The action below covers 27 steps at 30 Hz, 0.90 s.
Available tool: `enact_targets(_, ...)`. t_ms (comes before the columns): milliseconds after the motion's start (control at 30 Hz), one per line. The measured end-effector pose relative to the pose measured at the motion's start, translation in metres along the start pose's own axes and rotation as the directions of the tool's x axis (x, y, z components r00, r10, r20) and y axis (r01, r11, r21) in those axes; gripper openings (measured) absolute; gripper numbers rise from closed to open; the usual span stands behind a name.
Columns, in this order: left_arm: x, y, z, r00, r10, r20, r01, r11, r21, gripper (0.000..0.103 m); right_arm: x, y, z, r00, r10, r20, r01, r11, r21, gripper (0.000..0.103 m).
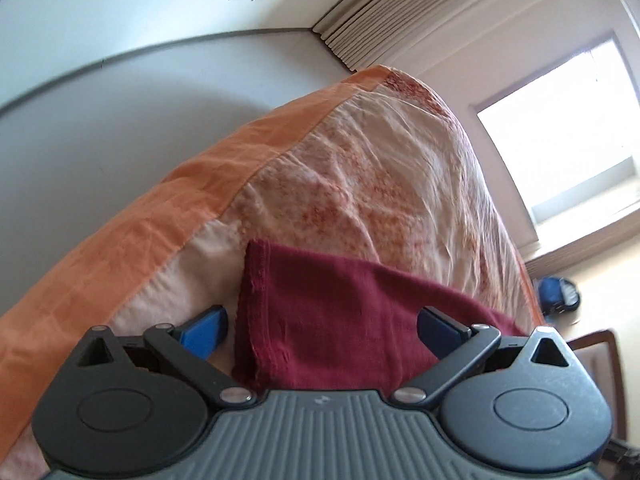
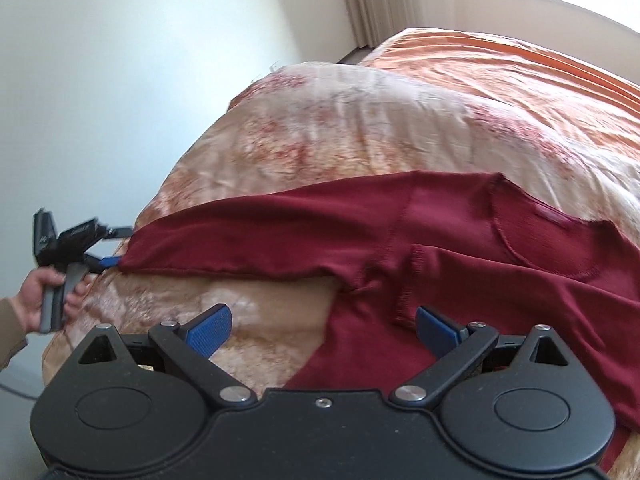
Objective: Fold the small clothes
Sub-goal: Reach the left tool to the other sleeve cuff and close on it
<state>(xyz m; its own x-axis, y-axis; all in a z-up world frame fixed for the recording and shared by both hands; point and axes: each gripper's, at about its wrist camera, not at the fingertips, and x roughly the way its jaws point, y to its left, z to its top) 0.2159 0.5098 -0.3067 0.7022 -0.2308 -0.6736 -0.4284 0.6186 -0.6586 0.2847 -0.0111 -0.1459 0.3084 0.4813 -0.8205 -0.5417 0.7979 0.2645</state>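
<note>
risk: the sleeve end may slip or bunch if the left gripper (image 1: 320, 330) closes off its hem. both grippers stand wide open, holding nothing. the maroon shirt (image 2: 460, 232) lies flat on the bedspread (image 2: 360, 120), sleeve between the left fingers, armpit before the right gripper (image 2: 322, 326).

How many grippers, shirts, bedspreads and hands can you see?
Grippers: 2, left gripper and right gripper
Shirts: 1, shirt
Bedspreads: 1, bedspread
Hands: 1, hand
Total: 5
</note>
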Motion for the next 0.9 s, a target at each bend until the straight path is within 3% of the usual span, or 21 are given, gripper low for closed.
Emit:
enact_targets(233, 0.018, 0.036, 0.003, 0.988, -0.156, 0.003, 0.154, 0.975, -0.162, 0.102, 0.003, 0.011, 0.004, 1.000, -0.010, -0.016, 0.009, 1.000, -0.025, 0.099)
enact_targets(333, 0.016, 0.050, 0.003, 0.967, -0.247, 0.058, 0.253, 0.941, -0.223, 0.088, 0.000, 0.010, 0.004, 1.000, -0.014, -0.011, 0.014, 0.999, -0.030, 0.099)
enact_targets(400, 0.013, 0.059, 0.001, 0.944, -0.314, 0.100, 0.329, 0.908, -0.259, 0.068, -0.002, 0.009, 0.003, 1.000, -0.022, -0.013, 0.021, 0.999, -0.031, 0.099)
enact_targets(467, 0.011, 0.062, -0.001, 0.928, -0.356, 0.110, 0.372, 0.891, -0.260, 0.066, -0.004, 0.007, 0.002, 0.999, -0.029, -0.015, 0.028, 0.999, -0.027, 0.099)
enact_targets(533, 0.015, 0.060, -0.002, 0.923, -0.375, 0.086, 0.385, 0.891, -0.242, 0.063, -0.005, 0.005, 0.001, 0.999, -0.034, -0.017, 0.034, 0.999, -0.025, 0.099)
enact_targets(667, 0.019, 0.059, -0.004, 0.930, -0.365, 0.047, 0.366, 0.904, -0.222, 0.053, -0.006, 0.003, 0.000, 0.999, -0.043, -0.021, 0.042, 0.999, -0.027, 0.099)
enact_targets(900, 0.009, 0.060, -0.011, 0.960, -0.280, 0.024, 0.280, 0.943, -0.179, 0.027, -0.006, 0.003, -0.001, 0.999, -0.036, -0.014, 0.036, 0.999, -0.018, 0.099)
